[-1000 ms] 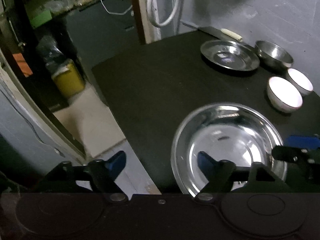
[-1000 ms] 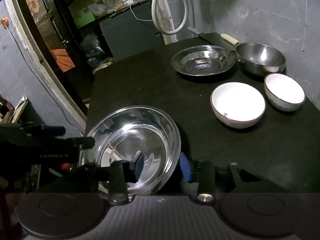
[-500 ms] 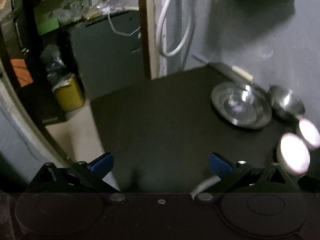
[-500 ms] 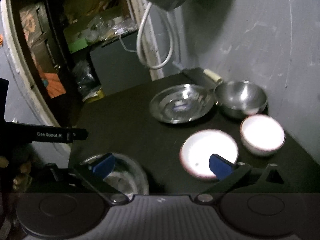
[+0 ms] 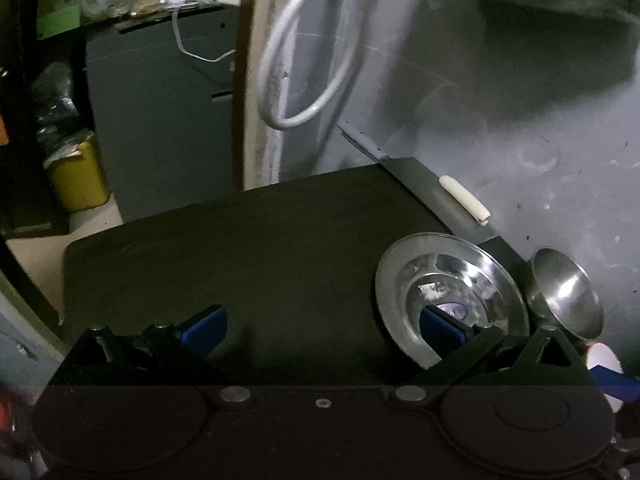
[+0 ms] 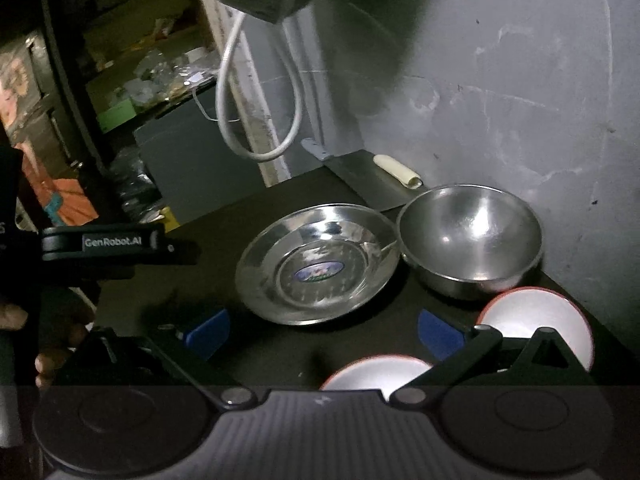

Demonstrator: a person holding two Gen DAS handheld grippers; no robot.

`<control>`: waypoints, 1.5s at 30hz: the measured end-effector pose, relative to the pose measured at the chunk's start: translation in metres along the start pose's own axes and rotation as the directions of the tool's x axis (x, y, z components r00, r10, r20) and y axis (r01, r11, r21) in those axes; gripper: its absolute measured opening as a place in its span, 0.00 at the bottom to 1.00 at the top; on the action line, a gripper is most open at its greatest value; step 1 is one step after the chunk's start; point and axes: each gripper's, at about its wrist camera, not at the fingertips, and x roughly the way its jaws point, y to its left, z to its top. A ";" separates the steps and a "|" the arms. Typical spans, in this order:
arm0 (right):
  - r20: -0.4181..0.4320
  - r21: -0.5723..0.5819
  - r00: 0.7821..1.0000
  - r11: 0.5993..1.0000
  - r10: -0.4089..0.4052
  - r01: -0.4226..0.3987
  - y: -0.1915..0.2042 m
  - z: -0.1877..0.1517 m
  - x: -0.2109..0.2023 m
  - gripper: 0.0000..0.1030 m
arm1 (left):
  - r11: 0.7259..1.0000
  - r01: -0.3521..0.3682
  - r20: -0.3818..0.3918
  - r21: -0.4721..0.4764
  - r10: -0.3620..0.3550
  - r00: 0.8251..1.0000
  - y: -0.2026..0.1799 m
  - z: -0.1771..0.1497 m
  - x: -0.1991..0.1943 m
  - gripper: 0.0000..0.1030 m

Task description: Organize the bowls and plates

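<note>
A shallow steel plate (image 6: 316,264) with a blue sticker lies at the back of the black table (image 6: 208,264), touching a deep steel bowl (image 6: 472,236) by the wall. Two white red-rimmed bowls (image 6: 536,320) (image 6: 376,372) sit nearer, partly hidden behind my right gripper (image 6: 324,332), which is open and empty just short of the plate. My left gripper (image 5: 322,330) is open too, nothing between its fingers. Its right blue fingertip overlaps the steel plate (image 5: 448,300), with the steel bowl (image 5: 568,300) beyond. The left gripper (image 6: 120,242) also shows in the right wrist view.
A cleaver (image 5: 424,188) with a white handle (image 5: 464,198) lies along the back edge against the grey wall (image 6: 520,100). A white hose (image 5: 304,60) hangs above the far corner. Past the table's left edge stand a grey cabinet (image 5: 160,120) and a yellow bin (image 5: 78,178).
Both grippers let go of the large steel dish near the front, opened wide and moved forward toward the back dishes. The large dish has dropped out of both views.
</note>
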 end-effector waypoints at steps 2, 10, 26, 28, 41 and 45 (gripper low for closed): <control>0.010 0.029 1.000 1.000 -0.011 0.010 -0.004 0.002 0.011 0.91 | 1.000 0.011 -0.016 0.020 -0.011 1.000 -0.006 0.004 0.014 0.99; -0.006 0.107 0.999 0.993 -0.041 0.042 -0.014 0.005 0.042 0.75 | 0.995 0.078 -0.071 0.055 -0.074 0.995 -0.020 0.012 0.054 0.96; -0.059 0.170 0.998 0.984 -0.034 0.044 -0.031 0.006 0.065 0.29 | 0.981 0.133 -0.110 0.144 -0.118 0.987 -0.035 0.007 0.071 0.27; -0.061 0.169 0.998 0.985 -0.034 0.044 -0.031 0.007 0.066 0.25 | 0.979 0.147 -0.107 0.141 -0.132 0.985 -0.034 0.006 0.071 0.24; -0.040 0.143 0.999 0.990 0.009 -0.004 -0.015 0.009 0.050 0.24 | 0.983 0.111 -0.078 0.148 -0.100 0.992 -0.027 0.001 0.042 0.24; -0.020 0.125 0.999 0.991 0.042 -0.039 -0.007 0.009 0.036 0.24 | 0.985 0.099 -0.052 0.143 -0.093 0.994 -0.020 -0.002 0.022 0.24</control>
